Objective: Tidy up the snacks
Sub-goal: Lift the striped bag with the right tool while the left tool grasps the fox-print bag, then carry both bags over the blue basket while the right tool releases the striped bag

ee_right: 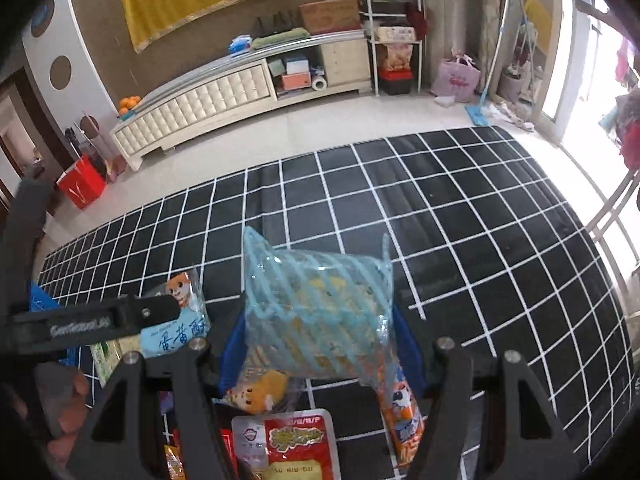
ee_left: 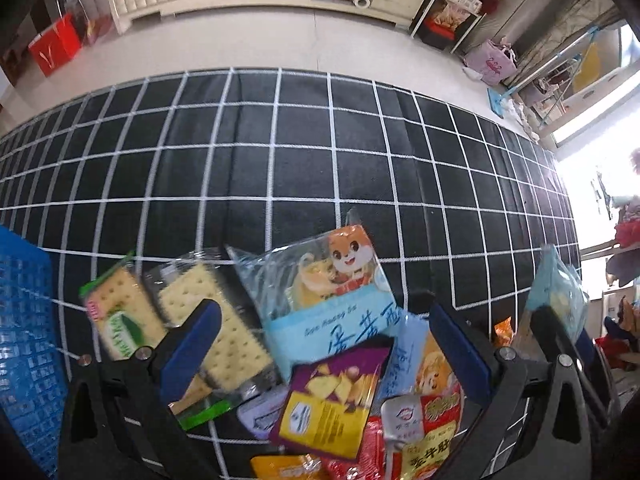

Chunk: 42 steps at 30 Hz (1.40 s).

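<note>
Looking down from the left wrist, a heap of snack packets lies on the black mat with a white grid (ee_left: 320,152): two clear-wrapped cracker packs with green ends (ee_left: 172,320), a pale blue pastry bag printed with a cartoon squirrel (ee_left: 332,292), a purple and yellow chip packet (ee_left: 332,404) and red sachets at the bottom edge. A blue perforated plastic basket (ee_left: 24,340) shows at the left edge of this view, and only as a sliver in the other. The right wrist view alone gives the orange sausage-stick packet (ee_right: 402,416) lying on the mat, and the long cream cabinet (ee_right: 200,100) against the far wall in full.

The left gripper (ee_left: 332,344) hangs over the heap with its blue-padded jaws spread wide, pinching nothing. The right gripper (ee_right: 320,344) pinches a clear bag with pale blue stripes (ee_right: 316,312) between its blue pads, lifted above the mat; the same bag shows at the right edge of the left view.
</note>
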Motion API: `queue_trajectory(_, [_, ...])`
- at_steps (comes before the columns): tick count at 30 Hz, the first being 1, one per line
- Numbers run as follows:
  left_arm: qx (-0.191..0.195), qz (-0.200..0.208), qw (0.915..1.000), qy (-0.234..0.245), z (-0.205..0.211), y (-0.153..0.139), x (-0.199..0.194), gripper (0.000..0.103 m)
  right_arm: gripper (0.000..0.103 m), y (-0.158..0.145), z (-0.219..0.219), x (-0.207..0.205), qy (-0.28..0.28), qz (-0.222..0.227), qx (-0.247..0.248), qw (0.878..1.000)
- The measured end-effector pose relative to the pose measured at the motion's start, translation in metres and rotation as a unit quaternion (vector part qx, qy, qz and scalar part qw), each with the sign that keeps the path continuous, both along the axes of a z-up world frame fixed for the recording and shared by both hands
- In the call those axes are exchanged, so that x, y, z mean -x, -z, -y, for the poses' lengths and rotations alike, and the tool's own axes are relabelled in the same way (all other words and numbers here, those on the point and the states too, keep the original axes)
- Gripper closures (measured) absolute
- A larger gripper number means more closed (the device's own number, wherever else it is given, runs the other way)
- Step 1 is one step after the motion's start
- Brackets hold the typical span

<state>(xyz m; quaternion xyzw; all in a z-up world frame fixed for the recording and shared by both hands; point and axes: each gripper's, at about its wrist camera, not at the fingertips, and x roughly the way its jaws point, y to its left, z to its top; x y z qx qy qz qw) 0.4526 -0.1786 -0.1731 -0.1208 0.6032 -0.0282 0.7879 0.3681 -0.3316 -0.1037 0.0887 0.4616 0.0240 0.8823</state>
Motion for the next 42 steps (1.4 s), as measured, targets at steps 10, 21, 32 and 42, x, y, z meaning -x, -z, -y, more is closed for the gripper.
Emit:
queue_trajectory(10, [-0.017,-0.030,0.9993,-0.016,0.007,0.029,-0.021,0.000,0.034,0.006,-0.001,0.000,-0.018,-0.022,-0.021,0.999])
queue_trajectory(21, [-0.071,-0.010,0.9968,0.037,0.023,0.032,-0.018,0.026,0.034,0.015,0.001,-0.003,-0.021,-0.040,-0.027,0.999])
queue_trajectory(32, [-0.052,0.055,0.9936,0.084,0.002,-0.014,0.038,0.034,0.034,0.001,-0.023,0.008,-0.038,-0.022,-0.002,0.999])
queue_trajectory(42, [-0.027,0.122,0.9891,0.077,-0.057,-0.092,0.096,0.034,0.034,-0.048,-0.067,0.048,-0.065,0.004,-0.002,0.998])
